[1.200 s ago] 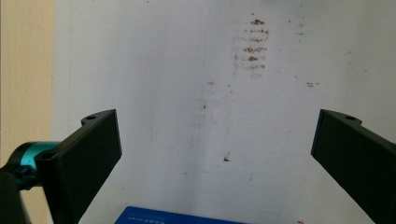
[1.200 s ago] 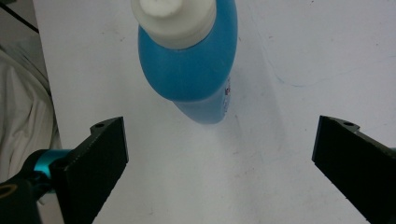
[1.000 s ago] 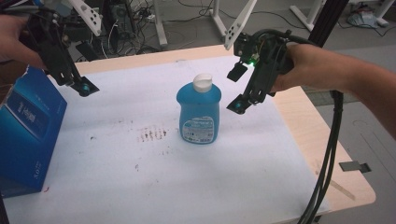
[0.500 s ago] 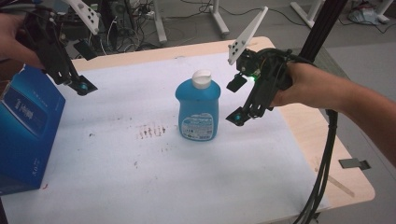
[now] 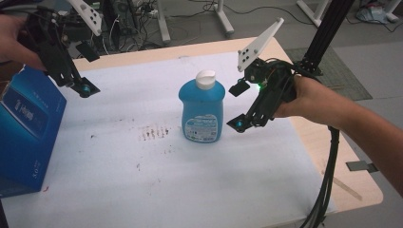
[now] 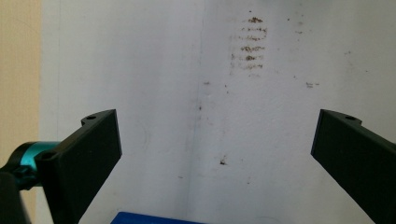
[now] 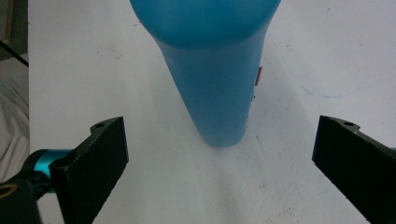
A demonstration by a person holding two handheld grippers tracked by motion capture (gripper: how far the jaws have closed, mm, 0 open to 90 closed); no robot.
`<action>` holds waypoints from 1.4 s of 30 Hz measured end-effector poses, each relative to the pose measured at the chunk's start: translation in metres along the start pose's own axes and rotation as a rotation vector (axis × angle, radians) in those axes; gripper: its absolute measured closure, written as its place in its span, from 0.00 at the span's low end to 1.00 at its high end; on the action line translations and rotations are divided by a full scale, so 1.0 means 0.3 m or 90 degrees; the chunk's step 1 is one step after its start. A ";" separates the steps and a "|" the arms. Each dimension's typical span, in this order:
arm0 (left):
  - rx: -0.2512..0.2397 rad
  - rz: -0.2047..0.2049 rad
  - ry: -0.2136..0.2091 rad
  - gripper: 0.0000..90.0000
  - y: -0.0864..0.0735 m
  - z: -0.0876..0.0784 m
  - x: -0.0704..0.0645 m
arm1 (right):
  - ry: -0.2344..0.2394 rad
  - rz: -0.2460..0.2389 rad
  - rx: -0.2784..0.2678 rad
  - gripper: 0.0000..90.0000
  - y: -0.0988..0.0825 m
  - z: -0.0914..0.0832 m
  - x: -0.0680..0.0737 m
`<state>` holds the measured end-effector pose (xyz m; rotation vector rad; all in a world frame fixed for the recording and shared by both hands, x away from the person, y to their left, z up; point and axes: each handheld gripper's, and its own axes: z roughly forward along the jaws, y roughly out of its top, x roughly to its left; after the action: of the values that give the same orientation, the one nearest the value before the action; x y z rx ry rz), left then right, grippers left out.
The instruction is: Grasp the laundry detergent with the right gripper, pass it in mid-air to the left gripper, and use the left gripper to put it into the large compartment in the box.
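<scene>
Standing upright, the blue bottle [image 5: 201, 111] wears a white cap [image 5: 206, 79].

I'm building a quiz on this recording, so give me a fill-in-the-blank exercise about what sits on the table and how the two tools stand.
1. The blue bottle stands upright and wears a ____ cap.
2. The right tool is beside the bottle with its jaws ____.
3. The left tool hangs above the white mat, near a ____ box.
4. Next to the bottle, the mat carries rows of ____ stains.

Missing words: white; open; blue; brown
</scene>
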<state>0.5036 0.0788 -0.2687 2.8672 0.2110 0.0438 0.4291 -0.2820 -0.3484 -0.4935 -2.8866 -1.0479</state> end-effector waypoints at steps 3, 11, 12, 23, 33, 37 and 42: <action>0.000 -0.001 0.000 0.02 0.000 0.003 0.001 | 0.000 0.002 -0.014 0.03 -0.012 0.009 0.000; 0.001 -0.001 -0.002 0.02 0.002 0.006 0.001 | -0.003 0.006 -0.048 0.03 -0.037 0.024 -0.002; 0.001 0.000 -0.003 0.02 0.001 0.006 0.001 | -0.002 0.007 -0.051 0.03 -0.038 0.026 -0.002; 0.001 -0.004 -0.003 0.02 -0.004 0.009 0.003 | -0.001 0.006 -0.073 0.03 -0.043 0.038 -0.002; 0.001 -0.002 -0.002 0.02 -0.003 0.007 0.002 | -0.001 0.008 -0.120 0.03 -0.067 0.037 0.002; -0.001 -0.004 -0.003 0.02 -0.002 0.009 0.001 | -0.003 0.008 -0.136 0.03 -0.063 0.046 0.004; 0.000 -0.003 -0.003 0.02 -0.002 0.009 0.002 | 0.000 0.006 -0.149 0.03 -0.058 0.067 0.003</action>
<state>0.5042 0.0788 -0.2715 2.8660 0.2164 0.0365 0.4246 -0.2817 -0.3747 -0.5143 -2.7716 -1.3933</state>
